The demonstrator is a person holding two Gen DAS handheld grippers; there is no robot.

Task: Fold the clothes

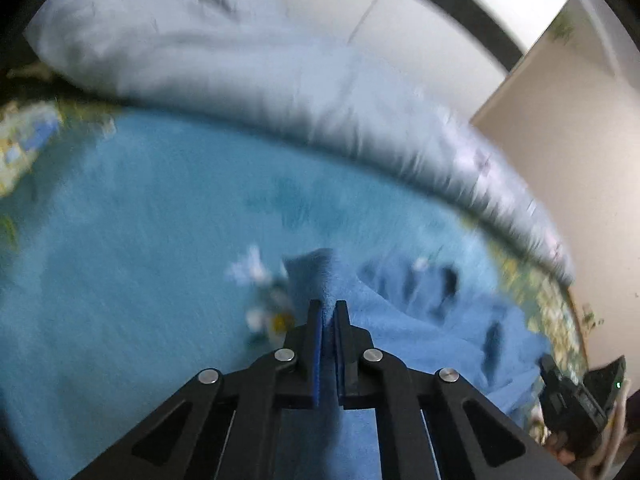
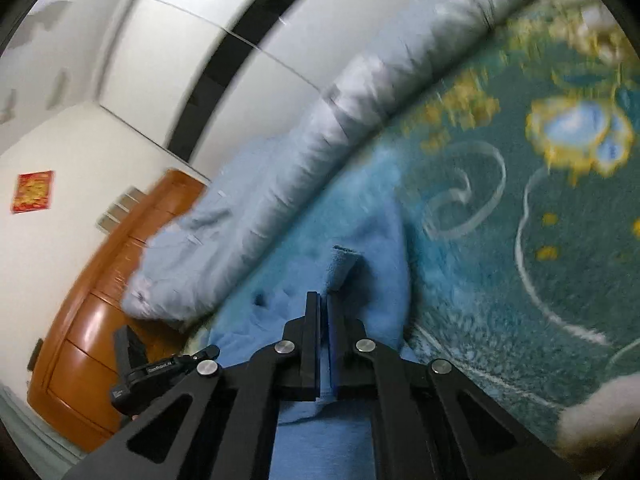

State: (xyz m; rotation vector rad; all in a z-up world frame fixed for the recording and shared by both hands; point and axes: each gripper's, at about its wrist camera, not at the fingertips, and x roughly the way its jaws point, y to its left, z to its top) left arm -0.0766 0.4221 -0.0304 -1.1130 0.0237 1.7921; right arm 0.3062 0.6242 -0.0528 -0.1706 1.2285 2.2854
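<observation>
Cloth [image 1: 400,320], soft and light blue, is lying bunched on the bed cover [image 1: 140,240], with a raised bit pinched at each end. The left gripper [image 1: 328,306] is squeezing nearly closed on one bit, and the right gripper [image 2: 323,298] is doing the same on another. No neat fold is showing, so I think the folding is only starting, beside the grey pillow [image 1: 200,52].

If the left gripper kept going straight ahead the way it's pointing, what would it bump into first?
The left gripper is already pinching the blue fleece garment, so that cloth goes along with it. Beyond it, the teal blanket probably comes first, then the grey-white pillow. The picture is blurry, so depth is unclear.
</observation>
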